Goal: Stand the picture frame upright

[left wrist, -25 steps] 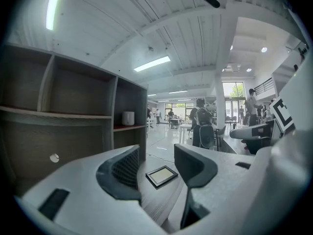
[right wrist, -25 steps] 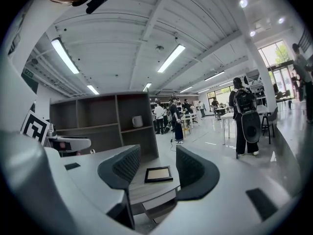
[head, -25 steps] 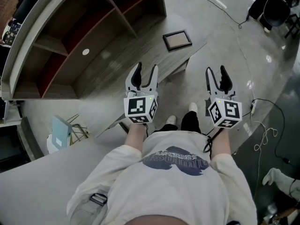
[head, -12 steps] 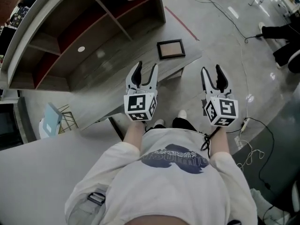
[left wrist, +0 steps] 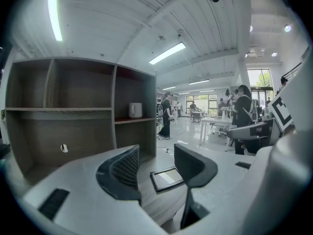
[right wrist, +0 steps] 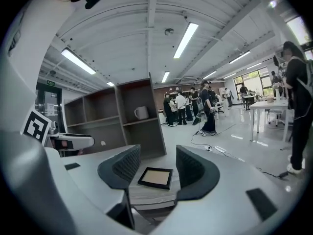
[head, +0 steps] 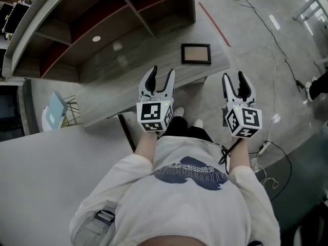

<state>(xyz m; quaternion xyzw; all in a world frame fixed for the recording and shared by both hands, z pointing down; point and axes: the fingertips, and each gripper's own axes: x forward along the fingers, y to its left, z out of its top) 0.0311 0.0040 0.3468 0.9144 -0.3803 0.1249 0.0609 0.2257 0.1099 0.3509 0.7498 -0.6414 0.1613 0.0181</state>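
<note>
Two grippers are in our hands, held out in front of our chest, and neither touches anything. On the left gripper (head: 160, 76) the jaws stand apart with only air between them. In its own view the picture frame (left wrist: 166, 178) shows through that gap, farther off on the table. The right gripper (head: 234, 80) also has its jaws apart and holds nothing, and its view frames the same picture frame between the two dark pads (right wrist: 123, 166).

The picture frame lies flat on the wooden table (head: 138, 83), face up, close to the table's right-hand end and well apart from both grippers. It has a dark border and a pale middle. From the head view, the left gripper's tips show over the table's near edge, while the right gripper hangs over the grey floor (head: 256, 50) just past the table's corner.

Behind the table stands a brown shelf unit (head: 77, 29) with open compartments, and a white mug (right wrist: 141, 112) sits on one of its shelves. A thin cable (head: 277, 45) trails across the floor, and several people (right wrist: 205, 106) stand far back in the hall. Our shoes (head: 178, 111) show below, between the two grippers
</note>
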